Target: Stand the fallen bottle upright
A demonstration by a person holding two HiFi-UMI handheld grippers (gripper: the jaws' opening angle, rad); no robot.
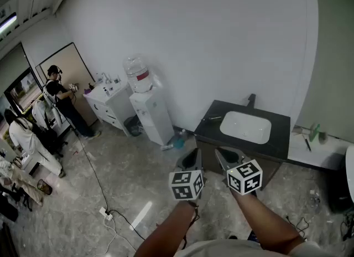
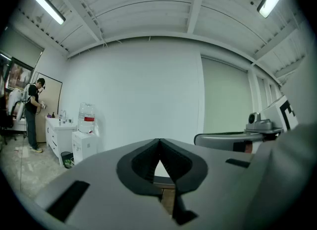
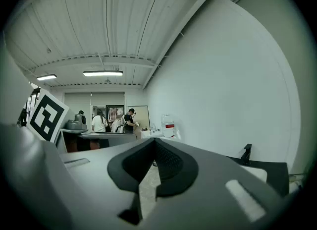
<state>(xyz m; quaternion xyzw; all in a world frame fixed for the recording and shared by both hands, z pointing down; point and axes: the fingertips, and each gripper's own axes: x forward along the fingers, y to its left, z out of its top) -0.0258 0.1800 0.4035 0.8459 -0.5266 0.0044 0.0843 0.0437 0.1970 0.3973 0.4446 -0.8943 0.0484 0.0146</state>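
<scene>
Black bench (image 1: 276, 134) top was seen against the white wall, with a white basin (image 1: 245, 127) sunk into it and a dark tap (image 1: 251, 99) behind. To its left, a white water dispenser (image 1: 152, 114) was topped by a large clear jug (image 1: 136, 74) with a red label; how full it was could not be told. A dark bin (image 1: 133, 126) was placed between the dispenser and a white cabinet (image 1: 108, 112), its contents unclear. On the floor (image 1: 138, 184) between dispenser and bench, a small teal-and-pale item (image 1: 176, 142) was seen lying, possibly the fallen bottle; this could not be settled. A green bottle-like thing (image 1: 314, 132) was seen on the pale ledge (image 1: 321, 153) right of the bench. The left hand-held gripper (image 1: 192, 155) and the right hand-held gripper (image 1: 221, 153) were held level and side by side before the bench, well apart from all of these. Both were closed, jaw tips touching, with nothing clamped between them.
</scene>
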